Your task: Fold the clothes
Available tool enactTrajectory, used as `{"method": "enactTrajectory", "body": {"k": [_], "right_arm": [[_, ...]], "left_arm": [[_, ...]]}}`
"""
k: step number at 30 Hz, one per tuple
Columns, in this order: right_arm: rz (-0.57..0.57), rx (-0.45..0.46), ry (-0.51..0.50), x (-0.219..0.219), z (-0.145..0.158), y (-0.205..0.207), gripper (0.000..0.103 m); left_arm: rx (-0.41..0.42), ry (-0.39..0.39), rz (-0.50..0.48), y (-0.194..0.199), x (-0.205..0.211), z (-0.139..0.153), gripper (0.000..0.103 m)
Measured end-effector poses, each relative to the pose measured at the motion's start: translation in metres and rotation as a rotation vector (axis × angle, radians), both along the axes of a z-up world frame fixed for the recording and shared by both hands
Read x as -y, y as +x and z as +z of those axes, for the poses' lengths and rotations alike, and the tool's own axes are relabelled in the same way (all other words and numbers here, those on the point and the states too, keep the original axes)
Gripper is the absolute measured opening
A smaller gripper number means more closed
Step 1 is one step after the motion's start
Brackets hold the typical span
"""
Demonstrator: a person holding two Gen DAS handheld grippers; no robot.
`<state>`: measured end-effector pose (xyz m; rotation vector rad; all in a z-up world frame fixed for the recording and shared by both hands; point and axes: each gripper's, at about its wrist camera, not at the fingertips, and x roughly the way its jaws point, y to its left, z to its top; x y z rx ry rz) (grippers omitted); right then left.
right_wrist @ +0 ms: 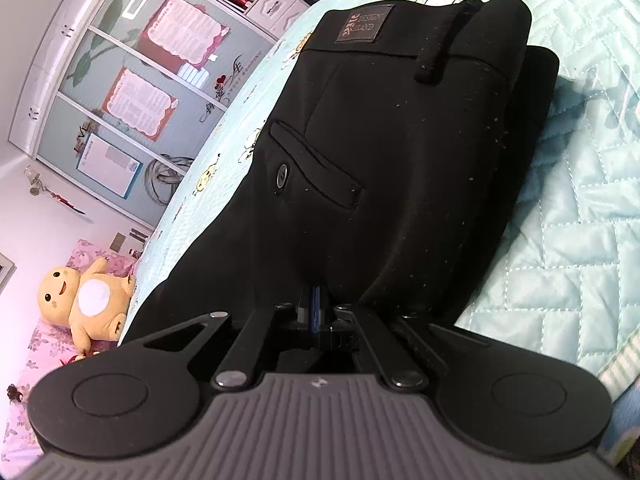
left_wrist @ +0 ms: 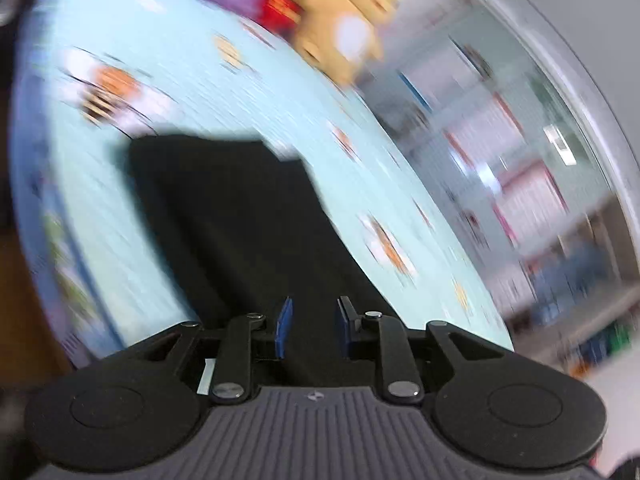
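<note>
Left wrist view is badly smeared: left claw (left_wrist: 311, 330) stands partly open, black trousers (left_wrist: 240, 220) lying between its pads, contact unclear. Right claw (right_wrist: 316, 310) is clamped tight, tips buried in the trousers (right_wrist: 400, 140) spread on the quilted bed (right_wrist: 580, 240).

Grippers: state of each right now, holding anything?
Left gripper: pads part-way apart with the black trousers between them; grip cannot be told through the blur.
Right gripper: closed, pinching the black trousers.
</note>
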<state>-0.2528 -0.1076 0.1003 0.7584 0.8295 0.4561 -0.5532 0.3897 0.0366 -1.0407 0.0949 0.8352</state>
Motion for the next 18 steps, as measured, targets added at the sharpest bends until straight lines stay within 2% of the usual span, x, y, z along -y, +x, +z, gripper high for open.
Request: {"method": "enactTrajectory", "body": {"k": [2, 4, 6, 9, 11, 18], "right_arm": [[-0.008, -0.004, 0.006, 0.002, -0.001, 0.000, 0.000], [-0.020, -0.011, 0.011, 0.001, -0.002, -0.001, 0.000], [-0.029, -0.014, 0.006, -0.001, -0.002, -0.001, 0.000], [-0.043, -0.018, -0.007, -0.004, -0.001, -0.001, 0.000], [-0.055, -0.020, -0.019, -0.006, 0.001, -0.002, 0.000], [-0.085, -0.024, -0.038, -0.014, 0.003, -0.007, 0.000]], "left_arm": [[0.004, 0.008, 0.070, -0.019, -0.014, -0.002, 0.024], [0.037, -0.031, 0.085, -0.032, -0.028, -0.008, 0.024], [0.080, -0.065, 0.067, -0.040, -0.038, -0.012, 0.024], [0.115, -0.069, 0.032, -0.041, -0.045, -0.013, 0.024], [0.117, -0.071, 0.019, -0.041, -0.047, -0.014, 0.032], [0.126, -0.138, 0.019, -0.029, -0.045, -0.025, 0.033]]}}
